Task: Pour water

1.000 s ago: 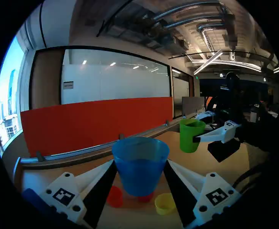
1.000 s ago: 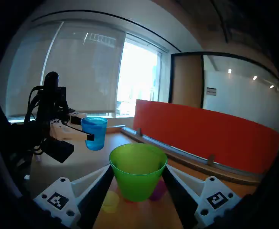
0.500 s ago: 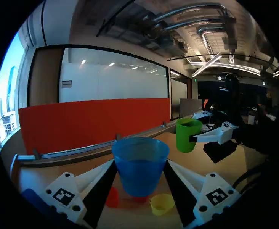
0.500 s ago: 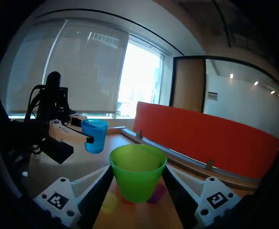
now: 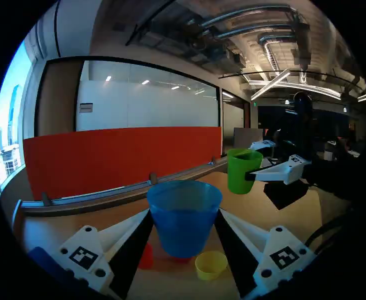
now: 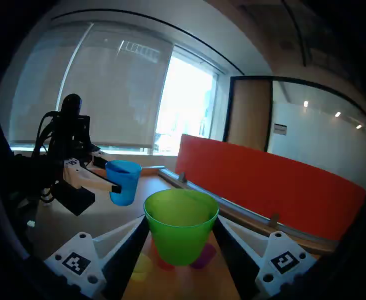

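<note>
In the left gripper view my left gripper (image 5: 183,227) is shut on a blue cup (image 5: 184,216) holding water, held upright above the table. Off to its right hangs the green cup (image 5: 242,170), pinched by my right gripper (image 5: 250,176). In the right gripper view the right gripper (image 6: 181,235) is shut on that green cup (image 6: 181,230), upright with nothing seen inside. The blue cup (image 6: 123,182) appears at the left there, gripped by the left gripper (image 6: 114,187) and tipped slightly.
Below the held cups a wooden table (image 5: 283,210) carries small cups: red (image 5: 146,256), yellow (image 5: 211,264), and in the right gripper view purple (image 6: 203,255) and yellow (image 6: 142,264). An orange divider (image 5: 123,155) backs the table. A bright window (image 6: 185,110) lies beyond.
The two held cups have drawn closer together and risen a little. The green cup shifted left in the left gripper view; the blue cup moved right and down in the right gripper view.
</note>
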Demonstrator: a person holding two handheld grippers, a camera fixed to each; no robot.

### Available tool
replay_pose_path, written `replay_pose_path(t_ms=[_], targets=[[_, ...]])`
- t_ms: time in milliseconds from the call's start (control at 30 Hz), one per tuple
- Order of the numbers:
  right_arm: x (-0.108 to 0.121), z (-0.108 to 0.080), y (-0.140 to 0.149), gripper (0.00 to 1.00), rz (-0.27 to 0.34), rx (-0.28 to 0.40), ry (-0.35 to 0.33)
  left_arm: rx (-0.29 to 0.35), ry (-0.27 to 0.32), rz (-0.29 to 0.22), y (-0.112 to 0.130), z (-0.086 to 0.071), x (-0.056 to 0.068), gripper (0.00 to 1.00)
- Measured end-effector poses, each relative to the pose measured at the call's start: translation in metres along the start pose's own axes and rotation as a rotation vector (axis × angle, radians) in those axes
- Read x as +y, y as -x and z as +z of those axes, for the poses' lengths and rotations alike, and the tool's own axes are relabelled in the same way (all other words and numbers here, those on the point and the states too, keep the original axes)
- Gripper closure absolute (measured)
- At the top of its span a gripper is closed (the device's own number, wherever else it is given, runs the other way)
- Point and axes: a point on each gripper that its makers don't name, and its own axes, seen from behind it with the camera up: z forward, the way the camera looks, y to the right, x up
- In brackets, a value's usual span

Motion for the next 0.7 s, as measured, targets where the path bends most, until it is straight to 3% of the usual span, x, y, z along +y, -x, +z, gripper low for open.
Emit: replay_pose_path(t_ms=[500, 700], targets=[[-0.015, 0.003, 0.009, 0.11, 0.026, -0.016, -0.043, 0.008, -0.006, 0.059, -0.02, 0.001, -0.007, 0.18], [-0.025, 0.006, 0.015, 0.11, 0.045, -0.021, -0.068, 0.002, -0.013, 0.12, -0.029, 0.001, -0.01, 0.18]])
